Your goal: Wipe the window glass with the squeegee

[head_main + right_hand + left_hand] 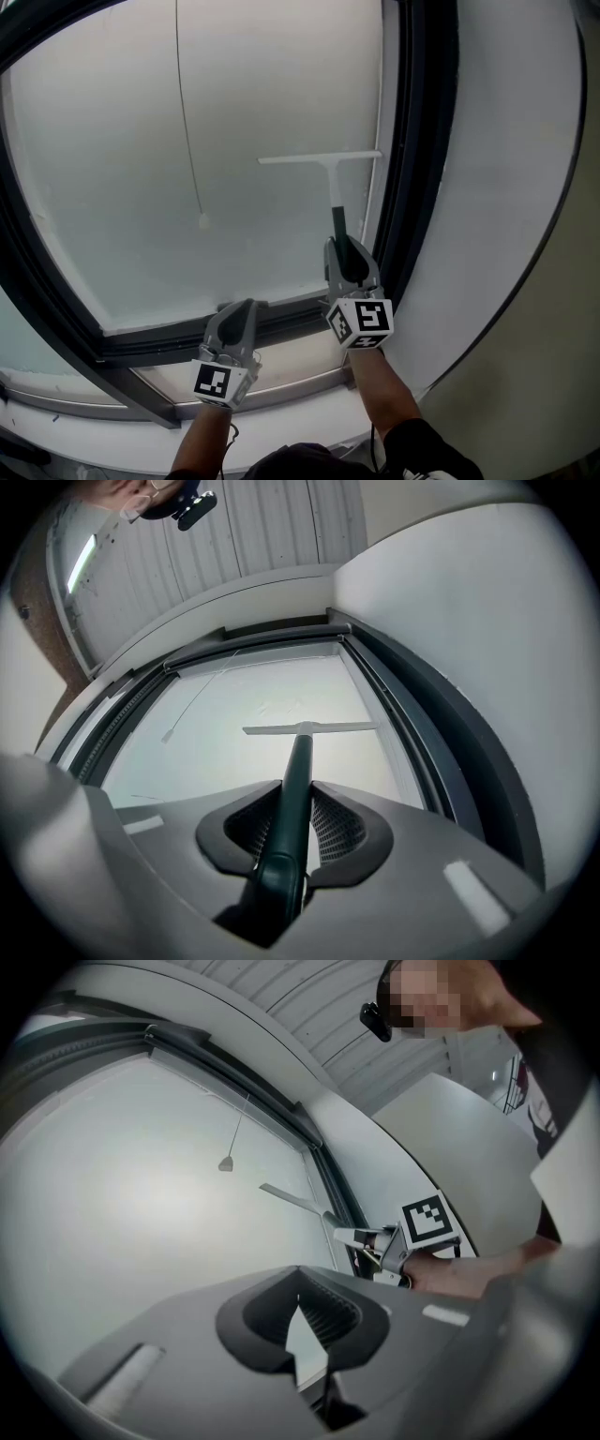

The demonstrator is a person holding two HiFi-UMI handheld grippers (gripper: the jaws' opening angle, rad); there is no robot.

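Head view looks down a large pane of window glass (112, 169) in a dark frame (419, 141). The right gripper (342, 251) is clamped on the dark handle of the squeegee (321, 158). Its pale blade lies level about halfway up the pane, with its right end at the right edge of the glass. It seems to be pressed to the glass, so a wiping stroke looks to be in hand. The next move likely calls for drawing the blade straight down to the bottom edge, flat and with even pressure.

The left gripper (242, 309) hovers by the bottom edge of the glass over the sill (291, 352). Its jaws are drawn together with nothing between them. A thin cord (187, 122) with a small weight hangs left of the blade and could snag a stroke there. Whether the cord hangs in front of the glass or behind it is unclear.
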